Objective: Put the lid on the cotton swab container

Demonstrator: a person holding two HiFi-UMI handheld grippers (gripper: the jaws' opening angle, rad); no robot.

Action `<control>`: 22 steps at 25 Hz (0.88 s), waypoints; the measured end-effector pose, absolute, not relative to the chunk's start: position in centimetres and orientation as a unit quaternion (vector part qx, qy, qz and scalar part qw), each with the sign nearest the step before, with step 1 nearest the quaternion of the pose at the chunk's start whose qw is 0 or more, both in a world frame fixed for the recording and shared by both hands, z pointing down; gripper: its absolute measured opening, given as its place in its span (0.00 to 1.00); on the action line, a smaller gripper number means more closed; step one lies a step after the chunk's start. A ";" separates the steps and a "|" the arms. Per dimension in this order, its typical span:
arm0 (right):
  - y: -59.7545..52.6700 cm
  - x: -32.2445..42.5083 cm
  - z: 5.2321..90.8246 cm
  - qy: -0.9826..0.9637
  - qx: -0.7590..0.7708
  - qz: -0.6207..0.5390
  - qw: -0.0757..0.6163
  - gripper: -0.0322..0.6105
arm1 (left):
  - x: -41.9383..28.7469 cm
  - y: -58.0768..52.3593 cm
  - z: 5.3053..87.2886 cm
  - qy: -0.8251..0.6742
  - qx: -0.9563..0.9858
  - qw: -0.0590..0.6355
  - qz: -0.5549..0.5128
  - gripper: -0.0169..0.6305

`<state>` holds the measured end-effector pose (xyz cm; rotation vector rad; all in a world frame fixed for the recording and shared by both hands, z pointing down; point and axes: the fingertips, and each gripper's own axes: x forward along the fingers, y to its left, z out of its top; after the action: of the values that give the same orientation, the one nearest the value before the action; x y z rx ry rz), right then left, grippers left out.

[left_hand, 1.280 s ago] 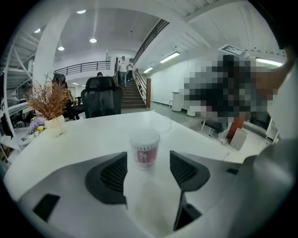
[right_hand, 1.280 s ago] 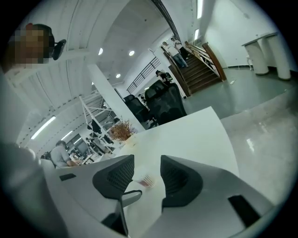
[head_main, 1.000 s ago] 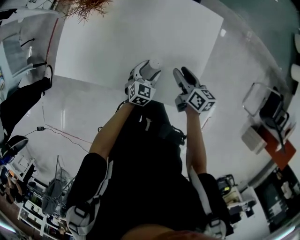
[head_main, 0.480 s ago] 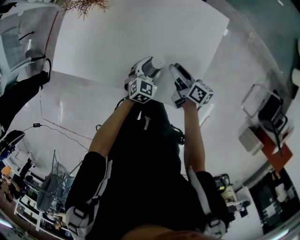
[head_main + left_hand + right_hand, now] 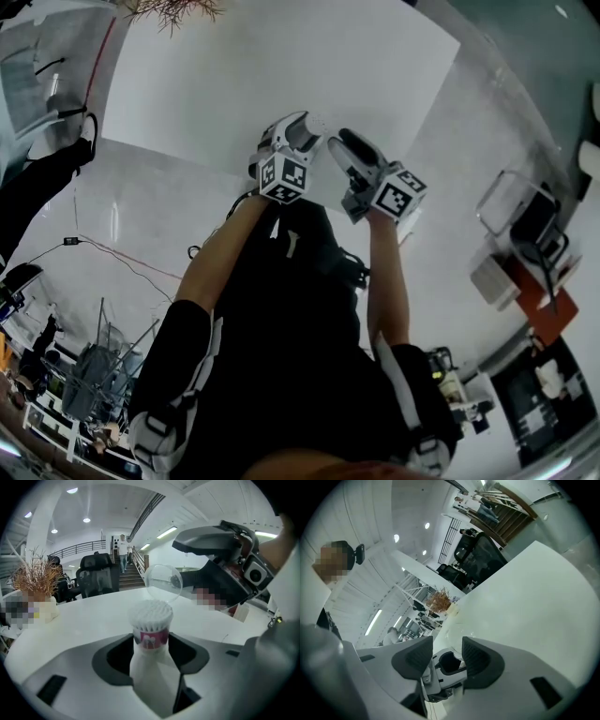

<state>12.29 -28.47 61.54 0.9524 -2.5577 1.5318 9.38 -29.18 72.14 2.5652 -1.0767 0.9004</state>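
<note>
Keep the left gripper [image 5: 151,644] steady, its jaws having just been closing on the container [image 5: 151,637], and lower the lid [image 5: 163,581], pinched in the right gripper [image 5: 447,656] at 1 o'clock, squarely over the swabs [image 5: 151,612].

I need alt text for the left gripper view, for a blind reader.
An open cotton swab container, swab tips showing, sits between the jaws of the left hand-held gripper, which have just been closing on it. Above, the right hand-held gripper holds a clear lid over a white table.
</note>
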 end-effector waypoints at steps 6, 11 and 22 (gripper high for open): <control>-28.2 10.9 62.6 -0.810 0.297 0.504 0.023 0.29 | 9.5 -29.2 72.0 -0.365 0.873 0.106 0.306 0.39; -28.1 10.7 64.0 -0.810 0.312 0.492 0.068 0.23 | 9.5 -29.1 72.0 -0.364 0.873 0.105 0.308 0.39; -27.9 10.5 65.0 -0.836 0.359 0.344 0.231 0.14 | 9.6 -29.1 71.7 -0.367 0.872 0.101 0.309 0.39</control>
<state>10.49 -27.86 65.01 0.9874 -2.2988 0.9455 9.55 -29.09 71.74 2.5762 -1.0831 0.9117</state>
